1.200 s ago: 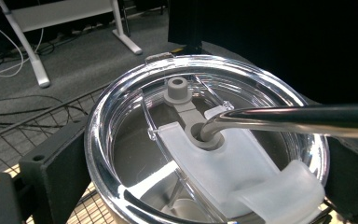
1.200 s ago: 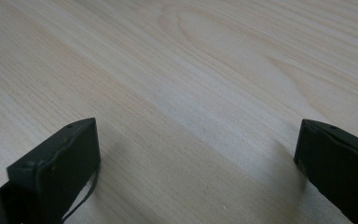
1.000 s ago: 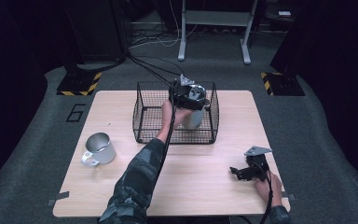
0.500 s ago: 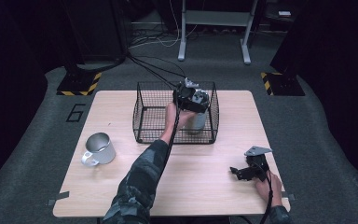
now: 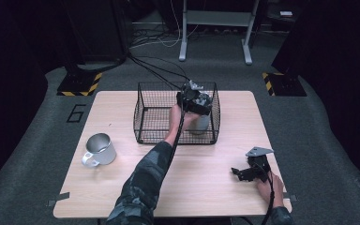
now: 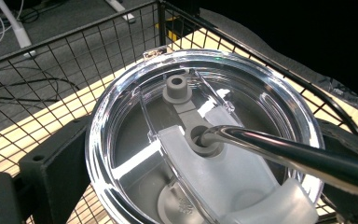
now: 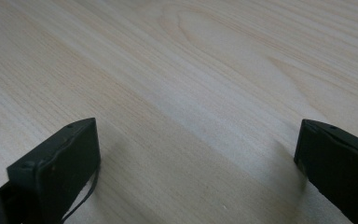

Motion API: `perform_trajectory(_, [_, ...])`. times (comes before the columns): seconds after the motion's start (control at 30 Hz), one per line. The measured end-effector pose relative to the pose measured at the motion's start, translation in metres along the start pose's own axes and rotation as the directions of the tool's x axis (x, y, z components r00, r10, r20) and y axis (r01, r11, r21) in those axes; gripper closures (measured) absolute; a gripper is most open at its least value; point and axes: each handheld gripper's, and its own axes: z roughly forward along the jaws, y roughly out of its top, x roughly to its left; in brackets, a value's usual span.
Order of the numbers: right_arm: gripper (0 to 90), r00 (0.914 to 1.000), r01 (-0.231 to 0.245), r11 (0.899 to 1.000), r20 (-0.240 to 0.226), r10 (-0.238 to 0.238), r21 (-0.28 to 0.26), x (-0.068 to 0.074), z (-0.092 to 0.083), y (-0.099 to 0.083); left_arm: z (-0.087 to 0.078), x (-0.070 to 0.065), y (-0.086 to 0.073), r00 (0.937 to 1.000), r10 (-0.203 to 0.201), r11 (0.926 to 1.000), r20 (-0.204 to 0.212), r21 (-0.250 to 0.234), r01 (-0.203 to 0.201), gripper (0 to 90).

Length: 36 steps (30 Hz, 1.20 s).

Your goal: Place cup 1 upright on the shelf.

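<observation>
My left gripper (image 5: pixel 194 101), at the frame's upper middle inside the basket (image 5: pixel 143 112), clamps the tumbler (image 5: pixel 199 123); its lid (image 6: pixel 200 140) sits between my jaws.

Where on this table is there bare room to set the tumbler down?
Bare wood lies between the metal mug and the right hand-held gripper, in front of the black wire basket. The basket's left half is free; its right corner is crowded by the lidded steel tumbler and the left hand-held gripper.
</observation>
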Motion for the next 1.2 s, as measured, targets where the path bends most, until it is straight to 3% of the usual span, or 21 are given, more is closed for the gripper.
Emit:
perform_trajectory(0.13, [0.0, 1.0000, 0.001, 1.000, 0.000, -0.001, 0.000, 0.000, 0.000, 0.000, 0.003, -0.001, -0.002, 0.9997, 0.021, 0.9993, -0.015, 0.030, -0.021, 3.8])
perform_trajectory(0.3, [0.0, 1.0000, -0.001, 1.000, 0.000, 0.001, 0.000, 0.000, 0.000, 0.000, 0.005, -0.001, -0.003, 0.9998, 0.006, 0.9999, -0.017, 0.009, -0.006, 3.8])
perform_trajectory(0.43, [0.0, 1.0000, 0.000, 1.000, -0.001, 0.000, 0.001, 0.000, 0.000, 0.000, 0.003, -0.001, -0.003, 0.9998, 0.016, 0.9993, -0.006, 0.033, -0.016, 3.5])
perform_trajectory(0.63, [0.0, 1.0000, -0.003, 1.000, 0.003, 0.003, -0.001, 0.000, 0.000, 0.000, 0.000, -0.001, -0.003, 0.9999, -0.014, 0.9997, 0.004, 0.020, 0.014, 1.7])
perform_trajectory(0.77, [0.0, 1.0000, 0.004, 1.000, 0.004, -0.004, -0.004, 0.000, 0.000, 0.000, -0.008, 0.003, -0.003, 0.9997, -0.016, 0.9997, 0.016, 0.020, 0.016, 1.7])
perform_trajectory(1.2, [0.0, 1.0000, -0.001, 1.000, 0.003, 0.001, -0.002, 0.000, 0.000, 0.000, -0.045, -0.005, -0.006, 0.9981, 0.044, 0.9989, 0.044, -0.019, -0.043, 1.0])
